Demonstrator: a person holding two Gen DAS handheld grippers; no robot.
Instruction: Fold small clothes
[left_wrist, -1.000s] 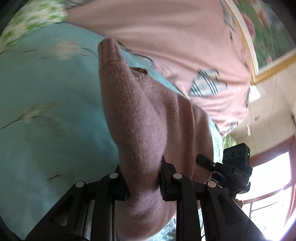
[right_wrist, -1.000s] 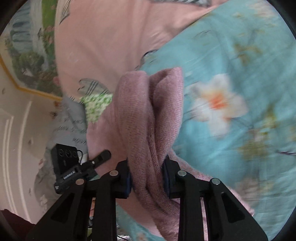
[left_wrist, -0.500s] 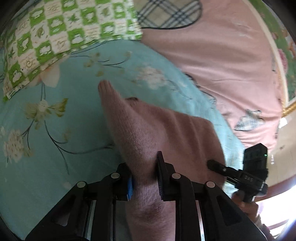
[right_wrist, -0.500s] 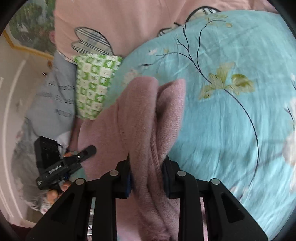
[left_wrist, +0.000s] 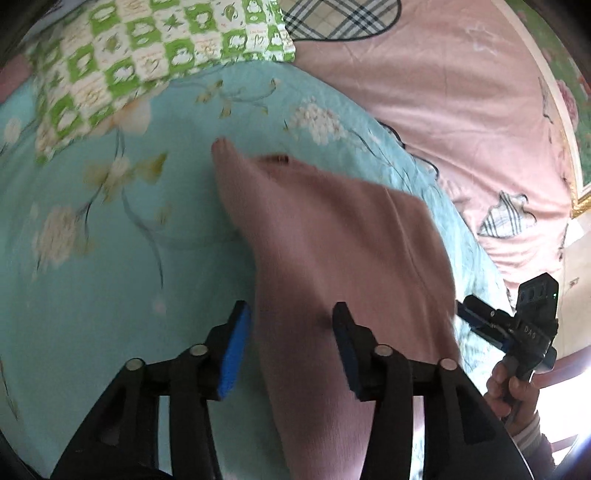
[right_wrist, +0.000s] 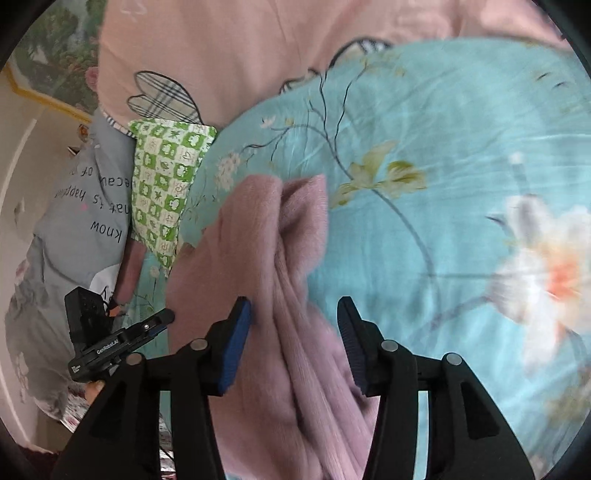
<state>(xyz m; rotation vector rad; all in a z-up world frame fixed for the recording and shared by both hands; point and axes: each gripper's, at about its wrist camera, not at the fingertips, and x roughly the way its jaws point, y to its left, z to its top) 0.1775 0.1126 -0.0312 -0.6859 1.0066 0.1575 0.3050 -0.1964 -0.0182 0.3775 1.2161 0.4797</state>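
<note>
On my left side, the left gripper (left_wrist: 290, 341) is opening: its blue pads stand clear of the pink knit garment (left_wrist: 332, 240), which runs between the jaws without being pressed. The knit lies spread on the teal floral bedspread (left_wrist: 92, 258), one corner pointing up toward the green checked cloth (left_wrist: 147, 55). I judge this is the release after laying a fold down, so I want to back this claw straight out along its fingers, not lift, or the pads may drag the edge.

On the right, the right gripper (right_wrist: 295, 343) is opening too, with the bunched end of the garment (right_wrist: 280, 229) loose between its jaws and no pad biting. Here the knit is ridged and doubled, so I would withdraw slowly, then smooth that lump flat before any next fold. Both claws should leave together, keeping the fold square.
</note>
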